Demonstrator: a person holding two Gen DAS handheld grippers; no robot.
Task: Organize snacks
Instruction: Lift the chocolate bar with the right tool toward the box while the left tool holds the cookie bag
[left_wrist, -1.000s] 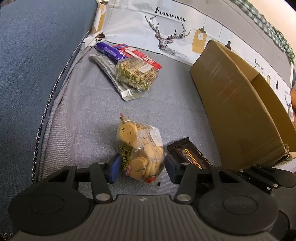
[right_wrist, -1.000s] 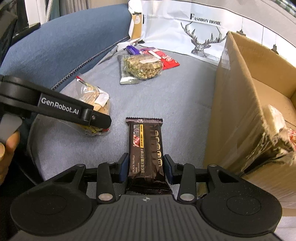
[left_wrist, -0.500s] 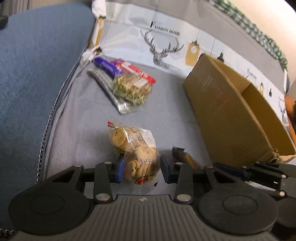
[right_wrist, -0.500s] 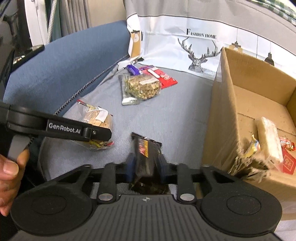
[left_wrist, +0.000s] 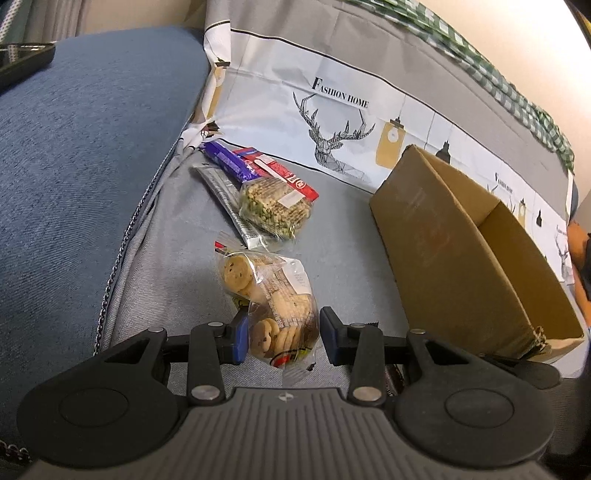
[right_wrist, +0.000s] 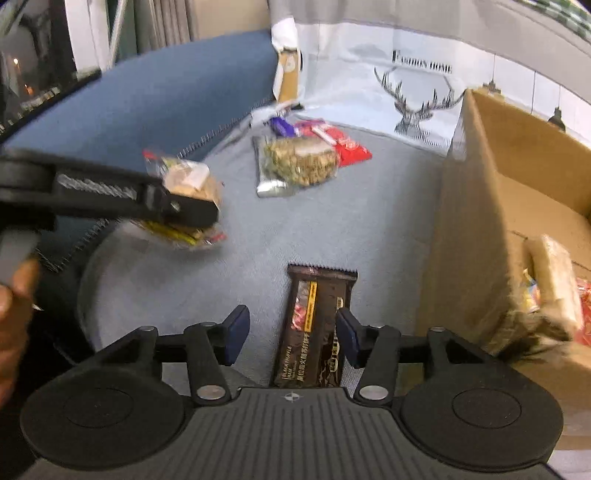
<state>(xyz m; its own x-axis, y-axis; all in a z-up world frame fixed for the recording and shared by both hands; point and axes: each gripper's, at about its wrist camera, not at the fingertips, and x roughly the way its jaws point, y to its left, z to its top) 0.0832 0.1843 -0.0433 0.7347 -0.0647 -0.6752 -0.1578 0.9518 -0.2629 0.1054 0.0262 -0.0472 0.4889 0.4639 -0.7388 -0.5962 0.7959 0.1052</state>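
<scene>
Your left gripper (left_wrist: 283, 339) has its fingers (left_wrist: 239, 338) pinched on the lower end of the cookie bag (left_wrist: 271, 302); the clear bag sits between both blue pads, and the right wrist view shows it carried clear of the sofa seat (left_wrist: 343, 251), though that view is blurred. Your left hand (right_wrist: 13, 306) shows at the left edge of the right wrist view, on the handle.

Your right gripper (right_wrist: 291, 336) has just let its fingers (right_wrist: 347, 334) spread apart. The dark chocolate bar (right_wrist: 316, 325) lies flat on the grey seat between them, nearer the right pad; the left pad stands clear of it. Whether the right pad touches the wrapper, can't tell. Bar is released, not gripped.

The cardboard box (right_wrist: 476, 229) is open-topped and stands on the seat just right of the bar. Inside, at its near corner, there's a pale wrapped snack (right_wrist: 554, 280) plus something red, too blurred to name.

Farther back on the seat is a pile: a clear pack of green-flecked crackers (left_wrist: 275, 206) on top of a silver wrapper (left_wrist: 225, 195), touching a purple bar (left_wrist: 229, 162) and a red packet (left_wrist: 284, 177). Behind it a deer-print cushion cover (left_wrist: 332, 110) runs along the backrest. Blue armrest (left_wrist: 74, 166) at left.
</scene>
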